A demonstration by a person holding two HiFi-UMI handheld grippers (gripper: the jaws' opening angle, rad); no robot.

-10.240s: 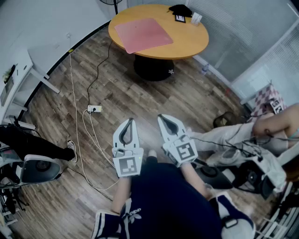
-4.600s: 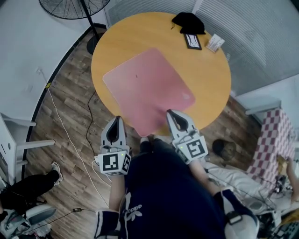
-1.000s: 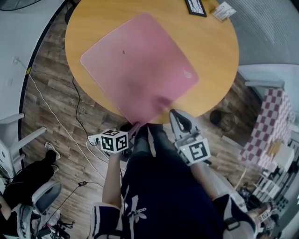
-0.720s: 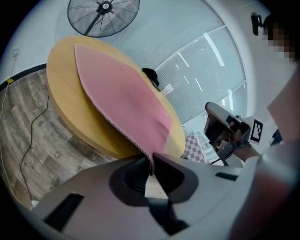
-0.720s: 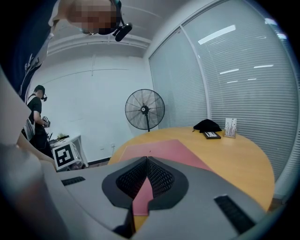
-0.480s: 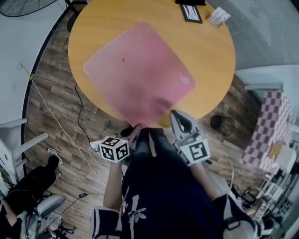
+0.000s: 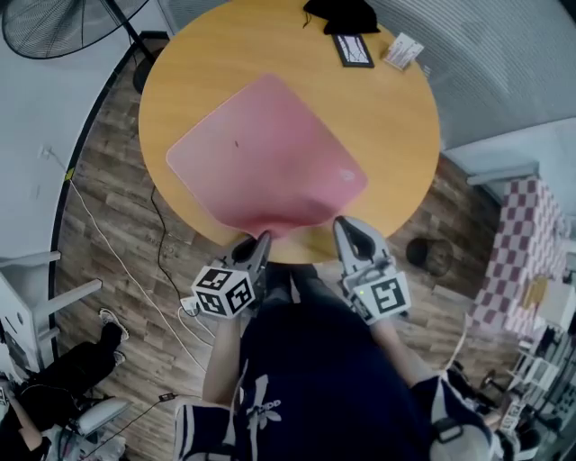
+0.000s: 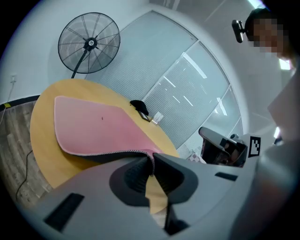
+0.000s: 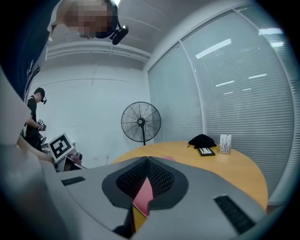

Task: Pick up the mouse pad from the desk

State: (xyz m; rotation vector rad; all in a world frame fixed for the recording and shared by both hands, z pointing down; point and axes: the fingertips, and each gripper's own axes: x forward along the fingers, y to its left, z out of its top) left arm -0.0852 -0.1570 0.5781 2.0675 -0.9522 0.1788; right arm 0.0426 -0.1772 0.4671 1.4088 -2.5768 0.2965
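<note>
A large pink mouse pad (image 7: 261,158) lies on the round wooden table (image 7: 387,117), and its near corner curls up off the table edge. My left gripper (image 7: 263,239) is shut on that corner. In the left gripper view the pad's (image 8: 93,126) stitched edge runs straight into the closed tips of the left gripper (image 8: 151,154), with its dark underside showing. My right gripper (image 7: 346,223) hangs just right of the raised corner, above the table's near rim. The right gripper (image 9: 146,159) is shut, and I see nothing held between its tips.
At the table's far side lie a black cloth (image 7: 340,15), a dark flat device (image 7: 352,49) and a small white card box (image 7: 402,51). A standing fan (image 7: 54,25) is beyond the table on the left. A dark bin (image 7: 429,256) and cables sit on the wooden floor.
The left gripper has closed on the pad's near corner and risen, lifting that corner off the table. The right gripper has risen slightly beside it.
</note>
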